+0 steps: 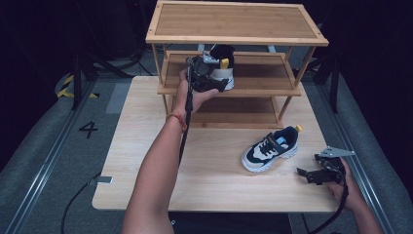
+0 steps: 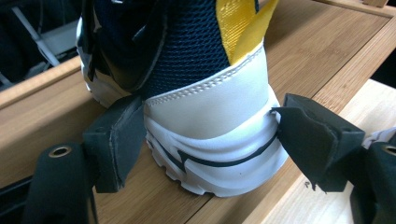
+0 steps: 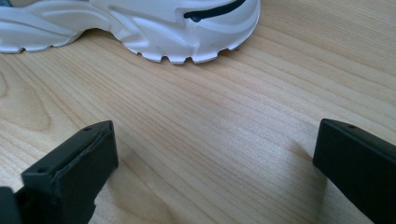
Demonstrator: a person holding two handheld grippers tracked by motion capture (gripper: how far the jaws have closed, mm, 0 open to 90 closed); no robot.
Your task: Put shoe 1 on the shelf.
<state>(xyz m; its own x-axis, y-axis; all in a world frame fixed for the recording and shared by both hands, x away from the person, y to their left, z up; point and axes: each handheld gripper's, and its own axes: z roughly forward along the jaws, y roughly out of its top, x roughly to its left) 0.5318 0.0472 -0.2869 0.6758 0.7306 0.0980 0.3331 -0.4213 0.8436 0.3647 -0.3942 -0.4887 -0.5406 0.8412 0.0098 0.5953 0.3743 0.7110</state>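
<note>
Standing on the middle shelf (image 1: 253,73) of a three-tier bamboo rack (image 1: 237,22): one child's sneaker (image 1: 221,68), navy mesh upper, white heel and sole, yellow pull tab, resting flat on its sole close to the shelf's front edge.

Left gripper (image 1: 207,80): held at the heel of that sneaker (image 2: 210,116). In the left gripper view the two black jaws sit on either side of the white heel, spread wide. One pad meets the leather at the side of the heel counter; the other appears to touch the heel's edge, though whether either presses cannot be told from this close angle.

Second sneaker (image 1: 271,148): same colours, lying on the light wooden table (image 1: 146,165) in front of the rack, toe toward the person, well apart from the first.

Right gripper (image 1: 307,174): low over the table near its right edge, just beside the second sneaker, pointing toward it. In the right gripper view the jaws stand wide apart with bare table (image 3: 210,140) between them and nothing held; the sneaker's white sole (image 3: 140,28) lies ahead of the pads, not touching them.
</note>
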